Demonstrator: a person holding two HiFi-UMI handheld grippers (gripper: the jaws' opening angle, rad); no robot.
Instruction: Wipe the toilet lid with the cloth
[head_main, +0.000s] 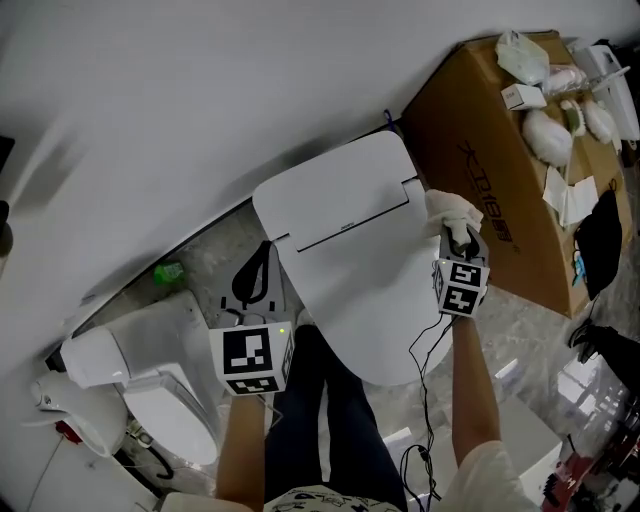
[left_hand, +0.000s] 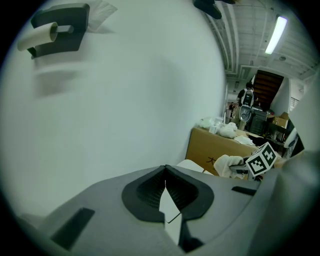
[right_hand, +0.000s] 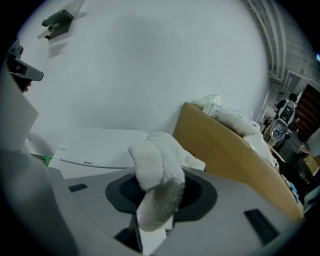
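Note:
The toilet's white lid (head_main: 350, 270) is down, its hinge end toward the wall. My right gripper (head_main: 456, 236) hovers at the lid's right edge near the hinge, shut on a fluffy white cloth (head_main: 450, 208). In the right gripper view the cloth (right_hand: 157, 175) bulges up out of the jaws and folds over them, with the lid (right_hand: 100, 145) beyond it. My left gripper (head_main: 262, 256) is held left of the toilet over the floor, shut with nothing in it. Its tips (left_hand: 165, 172) meet, and the cloth (left_hand: 227, 164) shows at the right of the left gripper view.
A large cardboard box (head_main: 500, 150) with several white items on top stands right of the toilet. A second white toilet fixture (head_main: 150, 370) sits at lower left, a small green object (head_main: 168, 271) by the wall. A paper-roll holder (left_hand: 55, 32) hangs on the white wall.

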